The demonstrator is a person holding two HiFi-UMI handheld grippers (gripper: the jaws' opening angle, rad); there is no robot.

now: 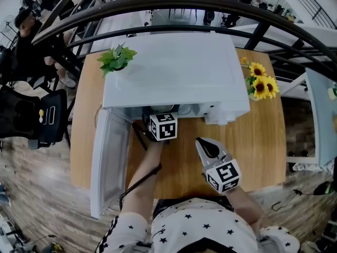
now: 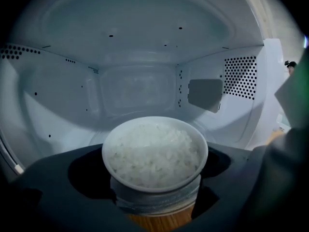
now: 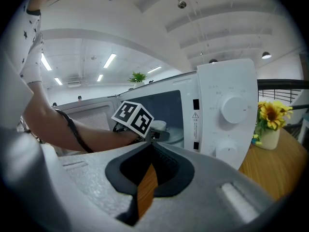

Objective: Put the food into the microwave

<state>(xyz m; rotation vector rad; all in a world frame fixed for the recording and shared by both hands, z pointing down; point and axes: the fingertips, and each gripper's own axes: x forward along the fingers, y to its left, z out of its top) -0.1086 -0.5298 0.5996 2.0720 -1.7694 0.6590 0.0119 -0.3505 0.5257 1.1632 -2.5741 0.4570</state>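
The left tongs (image 2: pixel 155 204) grasp the base of a white bowl of rice (image 2: pixel 154 153), low in the middle of the frame, at the mouth of the open microwave (image 1: pixel 174 70). The right tongs (image 3: pixel 150 146) are clenched and empty over the bench (image 1: pixel 263 141), lower right of centre.

We see the microwave (image 1: pixel 174 67) on the counter (image 1: pixel 263 141), its door (image 1: pixel 108 162) open leftward, a plant (image 1: pixel 117 58) at its left and sunflowers (image 1: pixel 261 84) at its right. The bowl (image 2: pixel 154 153) sits between our left tongs (image 1: pixel 163 125) at the microwave's opening. Our right tongs (image 1: pixel 208 147) are in front, to the right.
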